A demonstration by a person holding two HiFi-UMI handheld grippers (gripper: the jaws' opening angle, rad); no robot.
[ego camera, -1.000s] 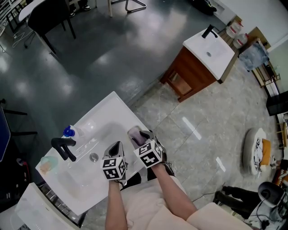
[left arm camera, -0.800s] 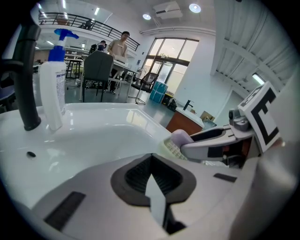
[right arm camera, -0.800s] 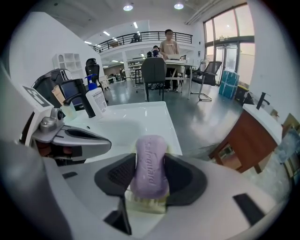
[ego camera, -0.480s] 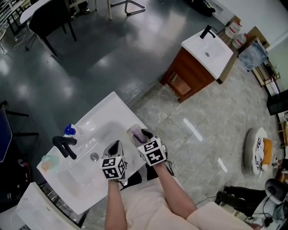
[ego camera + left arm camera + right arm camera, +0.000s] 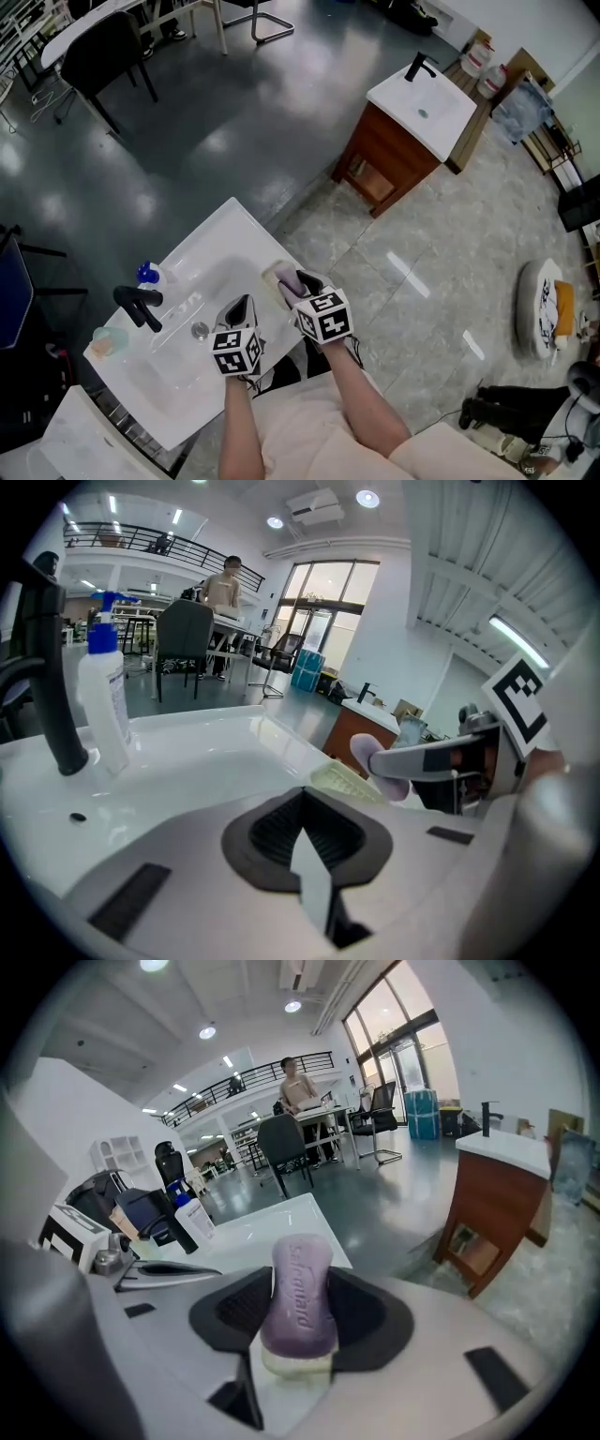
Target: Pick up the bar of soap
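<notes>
A purple bar of soap [image 5: 300, 1309] sits upright between the dark pads of my right gripper [image 5: 298, 1283], which is shut on it. A pale yellow soap dish [image 5: 296, 1363] shows just below the bar. In the head view the soap [image 5: 287, 282] is at the right front corner of the white sink [image 5: 225, 234], under my right gripper [image 5: 298, 281]. My left gripper [image 5: 241, 306] hangs over the basin's front with its jaws shut on nothing. From the left gripper view [image 5: 302, 797] the soap [image 5: 382, 772] appears at the right, over the dish [image 5: 339, 782].
A black faucet [image 5: 138, 307] and a blue-capped bottle [image 5: 145, 274] stand at the sink's left end. A second washbasin on a wooden cabinet [image 5: 412, 122] is further off on the floor. Chairs [image 5: 94, 47] stand at the back left.
The right gripper stays shut on the soap at the dish. Both grippers have hardly moved; only the head view has shifted a little.
</notes>
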